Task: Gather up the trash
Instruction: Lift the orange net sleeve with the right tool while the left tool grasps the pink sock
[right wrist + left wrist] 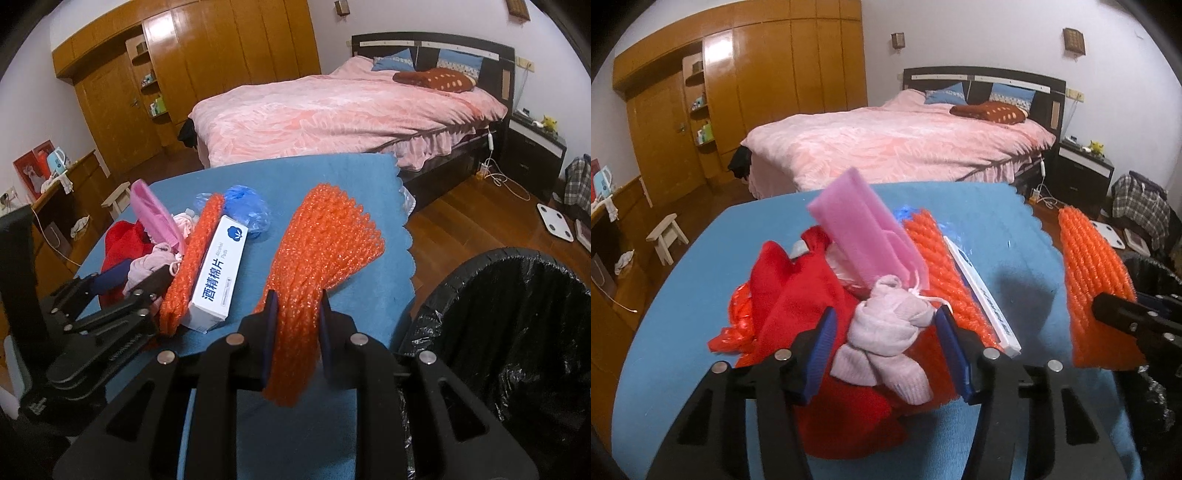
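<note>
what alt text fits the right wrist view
The right gripper is shut on an orange foam net above a blue table, beside a black-lined bin. To its left lie a white box, a second net and clothes by the left gripper.

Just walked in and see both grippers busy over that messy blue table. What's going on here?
A person is clearing trash from the blue-covered table. The right gripper has its jaws closed on an orange foam mesh sleeve, right beside the black-lined trash bin. The left gripper has its jaws open around a pale pink sock lying on red clothing. A second orange mesh sleeve and a white alcohol-pad box remain on the table.
</note>
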`<state>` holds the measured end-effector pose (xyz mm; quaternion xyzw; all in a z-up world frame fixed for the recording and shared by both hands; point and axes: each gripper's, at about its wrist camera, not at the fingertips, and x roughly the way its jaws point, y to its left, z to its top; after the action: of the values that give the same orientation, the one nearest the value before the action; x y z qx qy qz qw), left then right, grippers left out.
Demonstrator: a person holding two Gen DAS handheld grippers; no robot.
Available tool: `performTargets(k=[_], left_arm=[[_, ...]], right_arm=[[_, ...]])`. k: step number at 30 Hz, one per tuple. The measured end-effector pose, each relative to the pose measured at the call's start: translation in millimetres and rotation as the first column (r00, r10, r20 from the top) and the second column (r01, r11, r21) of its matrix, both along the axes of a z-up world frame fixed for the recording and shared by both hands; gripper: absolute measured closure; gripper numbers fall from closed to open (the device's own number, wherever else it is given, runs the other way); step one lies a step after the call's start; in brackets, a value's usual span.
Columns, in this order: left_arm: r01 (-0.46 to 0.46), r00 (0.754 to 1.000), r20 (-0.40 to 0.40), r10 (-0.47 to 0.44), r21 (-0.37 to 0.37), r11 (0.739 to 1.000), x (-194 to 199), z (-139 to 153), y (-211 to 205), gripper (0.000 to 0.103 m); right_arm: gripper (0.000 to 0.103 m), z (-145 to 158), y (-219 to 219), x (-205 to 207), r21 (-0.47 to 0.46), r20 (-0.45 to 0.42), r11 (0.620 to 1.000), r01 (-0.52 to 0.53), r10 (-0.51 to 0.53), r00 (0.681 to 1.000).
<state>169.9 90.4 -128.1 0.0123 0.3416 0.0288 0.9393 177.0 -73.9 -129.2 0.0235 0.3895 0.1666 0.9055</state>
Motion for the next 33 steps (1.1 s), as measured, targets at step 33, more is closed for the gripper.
performTargets(k=[33], left_arm=[[0.078,0.990,0.124,-0.070,-0.060,0.995,-78.3,67.9,-22.1,0.063]], right_arm=[[0.082,36.0,-39.4,-44.7,0.015,0.071,1.000,0.027,-0.028,0.997]])
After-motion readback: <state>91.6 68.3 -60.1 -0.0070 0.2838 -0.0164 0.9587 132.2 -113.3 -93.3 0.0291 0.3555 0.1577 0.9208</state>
